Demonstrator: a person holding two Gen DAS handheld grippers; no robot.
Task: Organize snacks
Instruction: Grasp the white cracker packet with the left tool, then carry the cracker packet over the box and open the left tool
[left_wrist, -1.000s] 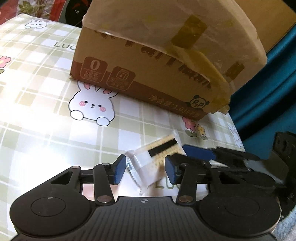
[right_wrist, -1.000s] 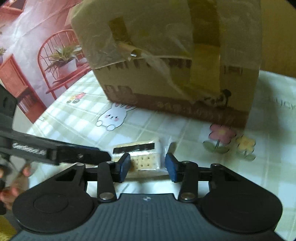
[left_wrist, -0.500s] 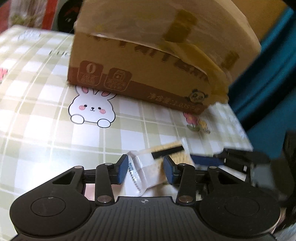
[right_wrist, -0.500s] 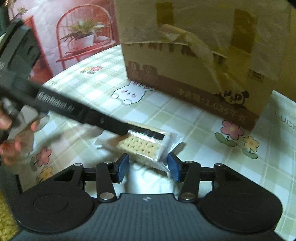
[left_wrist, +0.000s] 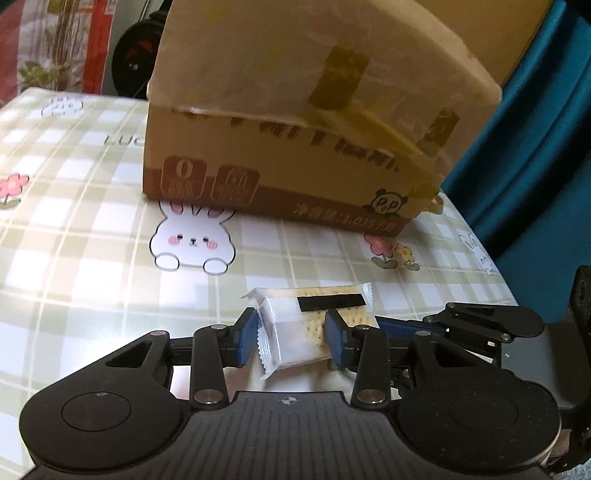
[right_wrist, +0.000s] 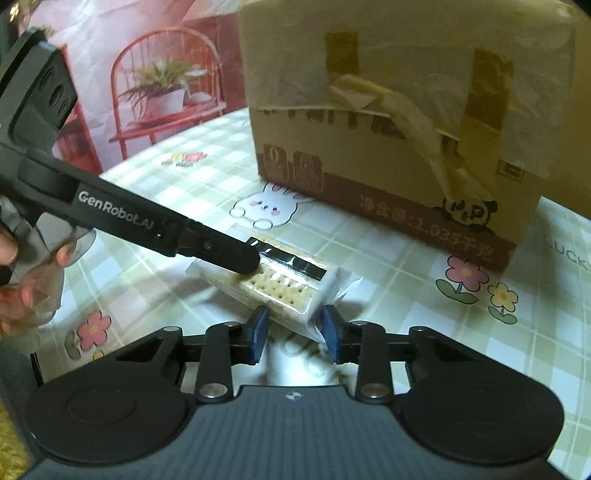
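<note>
A table (left_wrist: 74, 229) with a green checked cloth, printed with rabbits and flowers, fills both views, and a big cardboard box (left_wrist: 295, 147) with loose tape stands at its far side. The cracker packet (left_wrist: 314, 325), a clear wrapper with a black strip across it, lies on the cloth in front of the box, well apart from it and close to the person.

The step in hand looks like the pick-up of this one packet, with both tools on it at the same time. The left gripper (left_wrist: 291, 341) has the packet between its blue pads and its jaws are closing; the right pad seems to touch the wrapper, the left pad stands just beside the crimped edge, so I judge it is not yet a real pinch. The right gripper (right_wrist: 293, 332) has its jaws closing too, around the near corner of the packet, and its pads seem to be at the loose wrapper, not pressing the crackers.

The next move calls for one tool to get a firm hold on the body of the packet, not only the thin wrapper, which can slip, before any lift toward the box.

The right wrist view shows what the left one does not: the long finger of the left tool resting on top of the packet, and the person's hand (right_wrist: 22, 280) on its handle. The left wrist view shows the right tool only from the side, at the packet's right end, in front of a blue curtain (left_wrist: 535, 147)
</note>
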